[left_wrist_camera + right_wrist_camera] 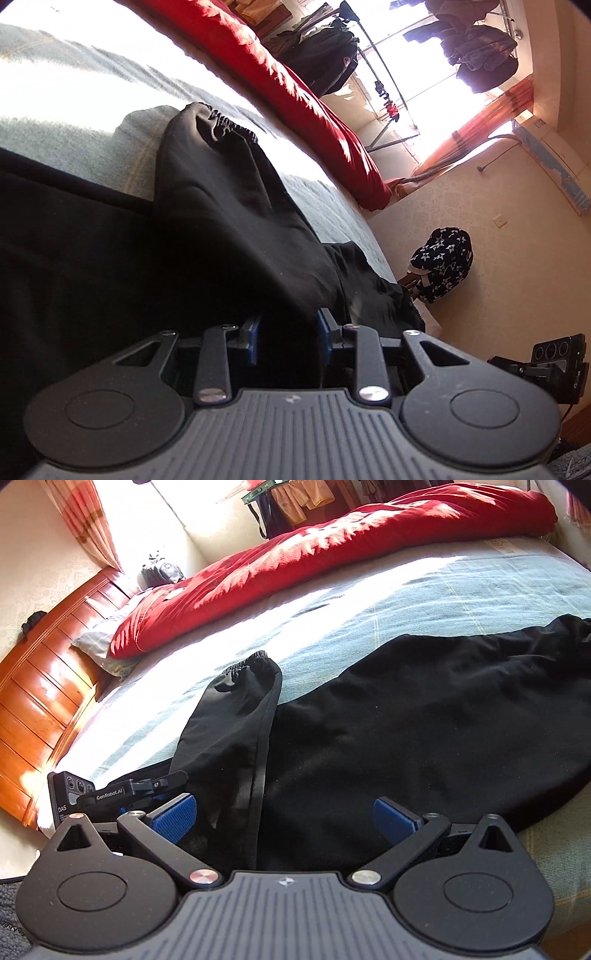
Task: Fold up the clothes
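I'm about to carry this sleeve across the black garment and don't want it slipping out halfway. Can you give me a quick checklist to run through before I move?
1. Left tongs gripping the sleeve: ok; black fabric sits between the narrowed blue pads.
2. Right tongs free: ok; jaws stand wide apart over the black garment, holding nothing.
3. Elastic cuff visible and untangled: ok; it lies at the sleeve's far end on the bed sheet.
4. Garment body flat: not ok; soft wrinkles show toward its right side.
5. Red duvet away from the fold area: ok; it lies apart, further up the bed.
6. Depth of the left grip: cannot tell; the pads hide the fabric's edge.
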`<state>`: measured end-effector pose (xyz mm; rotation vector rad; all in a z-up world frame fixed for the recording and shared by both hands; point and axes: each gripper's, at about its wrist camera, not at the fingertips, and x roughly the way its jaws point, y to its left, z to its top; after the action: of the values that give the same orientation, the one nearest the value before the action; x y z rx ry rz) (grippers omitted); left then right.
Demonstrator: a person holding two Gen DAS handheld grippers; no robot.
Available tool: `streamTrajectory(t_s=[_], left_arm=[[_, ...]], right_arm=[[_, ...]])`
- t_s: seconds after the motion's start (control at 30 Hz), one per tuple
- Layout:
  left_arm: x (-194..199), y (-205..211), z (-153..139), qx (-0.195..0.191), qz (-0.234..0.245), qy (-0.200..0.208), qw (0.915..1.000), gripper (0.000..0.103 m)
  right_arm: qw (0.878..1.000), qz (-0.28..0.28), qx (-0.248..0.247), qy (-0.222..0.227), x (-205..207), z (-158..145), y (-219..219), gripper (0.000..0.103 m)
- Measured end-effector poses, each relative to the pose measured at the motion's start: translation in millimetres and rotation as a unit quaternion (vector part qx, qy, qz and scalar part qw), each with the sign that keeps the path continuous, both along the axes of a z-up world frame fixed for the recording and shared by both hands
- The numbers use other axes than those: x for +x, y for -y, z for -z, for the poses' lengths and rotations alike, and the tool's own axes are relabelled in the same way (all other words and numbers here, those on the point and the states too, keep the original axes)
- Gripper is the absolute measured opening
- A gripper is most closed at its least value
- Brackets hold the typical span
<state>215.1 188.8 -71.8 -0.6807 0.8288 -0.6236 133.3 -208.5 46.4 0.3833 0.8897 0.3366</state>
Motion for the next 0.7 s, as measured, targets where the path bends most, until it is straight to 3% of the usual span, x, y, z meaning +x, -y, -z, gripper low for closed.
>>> streamTrajectory(t_s=[0.13, 0.23, 0.47, 0.6, 0.7], left_arm=[[-10.7, -6.6, -13.3, 0.044, -0.016, 0.008, 0.9988, 0.033], [-16.8, -0.5, -30.3, 0.074, -0.025, 0.034, 0.9964, 0.043], [-36.3, 13.0, -71.8, 0.165, -0.088, 0.067, 0.9802, 0.045], [-22.1, 67.7, -70.7, 0.175, -0.029, 0.088, 0.9802, 0.054], [-10.8, 109.9, -69.0, 0.182, 0.017, 0.103, 0.9778, 0.055]], right_arm=[[1.0, -0.015, -0.005, 0.001, 14.1, 16.2, 6.8, 0.103], [1.0, -0.007, -0.007, 0.0, 24.2, 33.2, 18.2, 0.103], [0.997, 0.037, 0.067, 0.024, 21.6, 41.6, 89.8, 0.103], [0.993, 0.02, 0.117, 0.017, 22.9, 54.0, 120.5, 0.103], [0.995, -0.009, 0.102, -0.014, 23.8, 76.7, 116.7, 0.103]])
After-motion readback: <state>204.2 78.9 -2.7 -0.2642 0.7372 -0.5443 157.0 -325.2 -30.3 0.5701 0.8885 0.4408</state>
